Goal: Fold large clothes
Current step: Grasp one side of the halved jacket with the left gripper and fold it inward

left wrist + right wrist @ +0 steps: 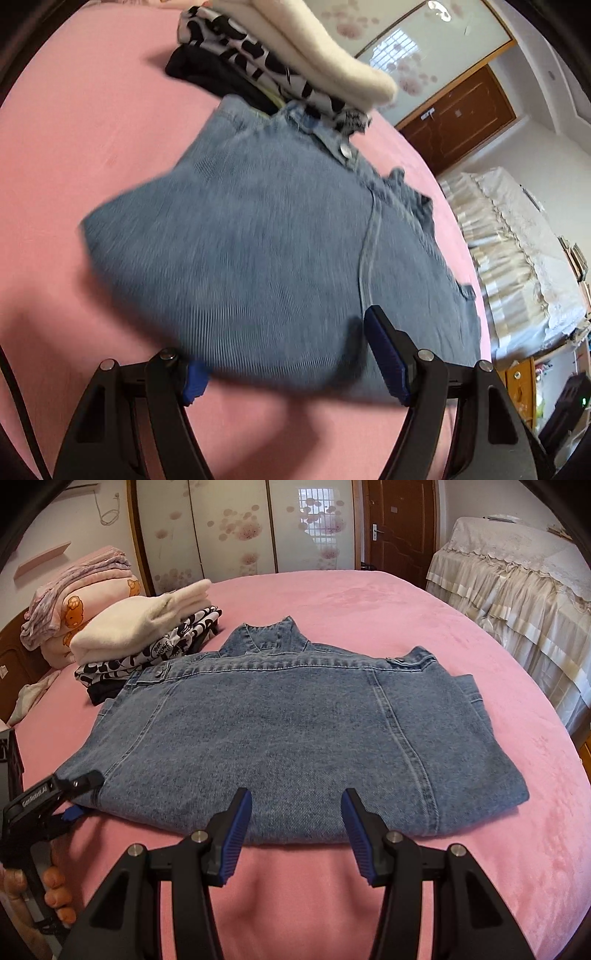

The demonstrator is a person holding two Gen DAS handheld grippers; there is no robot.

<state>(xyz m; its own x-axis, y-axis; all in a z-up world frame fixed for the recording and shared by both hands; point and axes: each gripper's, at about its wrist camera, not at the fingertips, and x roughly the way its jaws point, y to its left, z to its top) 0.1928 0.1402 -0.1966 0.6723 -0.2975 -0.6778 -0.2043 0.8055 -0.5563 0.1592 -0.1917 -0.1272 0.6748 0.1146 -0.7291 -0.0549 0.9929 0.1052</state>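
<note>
One denim jacket [291, 731] lies folded on the pink bed [461, 635], back side up, its collar pointing away from me and its near edge just in front of my hands. My right tongs [295, 808] hover at the middle of that near edge, jaws apart, blue pads clear of the cloth and grasping nothing. My left tongs [284, 347] sit at the jacket's near left corner; in the right wrist view one finger lies over the denim and a blue pad shows beneath the hem, so the corner is between the spread jaws, but I cannot tell whether the pads press on it. Just beyond the jacket's left shoulder stands a pile of folded clothes [147, 642], a cream garment on top of a black-and-white patterned one. A lace-covered piece of furniture [517, 583] stands beside the bed.
</note>
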